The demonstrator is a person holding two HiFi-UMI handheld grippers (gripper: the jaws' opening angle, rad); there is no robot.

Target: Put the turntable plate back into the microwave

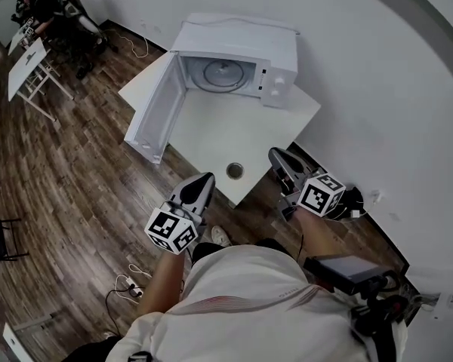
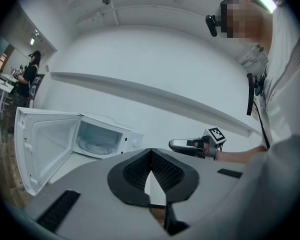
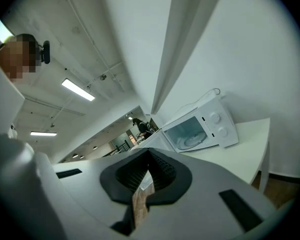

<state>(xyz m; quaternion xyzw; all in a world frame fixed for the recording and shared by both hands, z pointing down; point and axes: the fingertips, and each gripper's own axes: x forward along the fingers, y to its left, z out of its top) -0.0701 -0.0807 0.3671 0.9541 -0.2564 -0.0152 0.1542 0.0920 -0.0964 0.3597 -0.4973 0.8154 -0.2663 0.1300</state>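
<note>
The white microwave [image 1: 238,55] stands on a white table [image 1: 211,130] with its door [image 1: 155,108] swung wide open to the left. The round glass turntable plate [image 1: 223,74] lies flat inside its cavity. Both grippers hang in the air short of the table's near corner, well away from the microwave. My left gripper [image 1: 205,178] is shut and empty, and so is my right gripper [image 1: 275,154]. In the left gripper view the left gripper [image 2: 151,152] points past the open microwave [image 2: 110,134] and the plate [image 2: 97,147]. In the right gripper view the right gripper [image 3: 149,154] faces the microwave [image 3: 210,121].
A round metal-rimmed hole [image 1: 235,170] sits in the table near its front corner. A white wall runs behind and to the right of the table. People sit at a white desk [image 1: 26,66] far left. Cables [image 1: 128,285] lie on the wood floor.
</note>
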